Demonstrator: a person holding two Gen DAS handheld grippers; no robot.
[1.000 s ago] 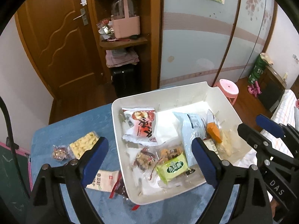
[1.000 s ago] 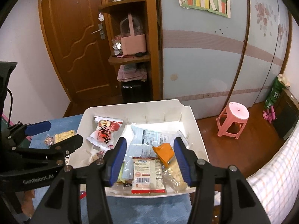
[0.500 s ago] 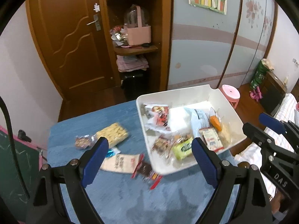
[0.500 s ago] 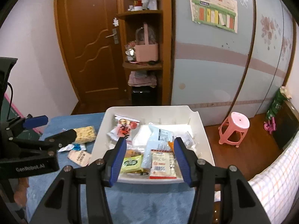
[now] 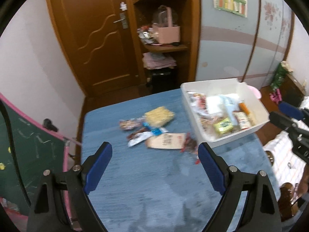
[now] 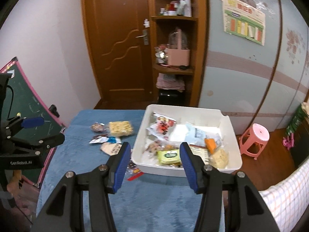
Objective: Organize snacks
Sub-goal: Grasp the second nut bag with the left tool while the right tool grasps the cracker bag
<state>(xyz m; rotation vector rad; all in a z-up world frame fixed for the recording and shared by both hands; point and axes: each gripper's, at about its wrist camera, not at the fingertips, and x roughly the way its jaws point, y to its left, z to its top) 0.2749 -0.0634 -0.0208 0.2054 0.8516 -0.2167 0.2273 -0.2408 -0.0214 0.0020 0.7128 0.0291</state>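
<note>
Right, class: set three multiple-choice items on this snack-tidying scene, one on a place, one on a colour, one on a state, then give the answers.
1. Where does the pale yellow cracker packet lie?
A. on the blue cloth-covered table
B. in the white plastic bin
C. on the pink plastic stool

2. What colour are the pads of the right claw?
A. red
B. blue
C. green

3. In what state is the left claw?
A. shut on a packet
B. open and empty
C. shut on the bin

Answers: 1 A, it lies on the cloth left of the bin. 2 B, both pads show blue. 3 B, only bare cloth shows between its pads.
</note>
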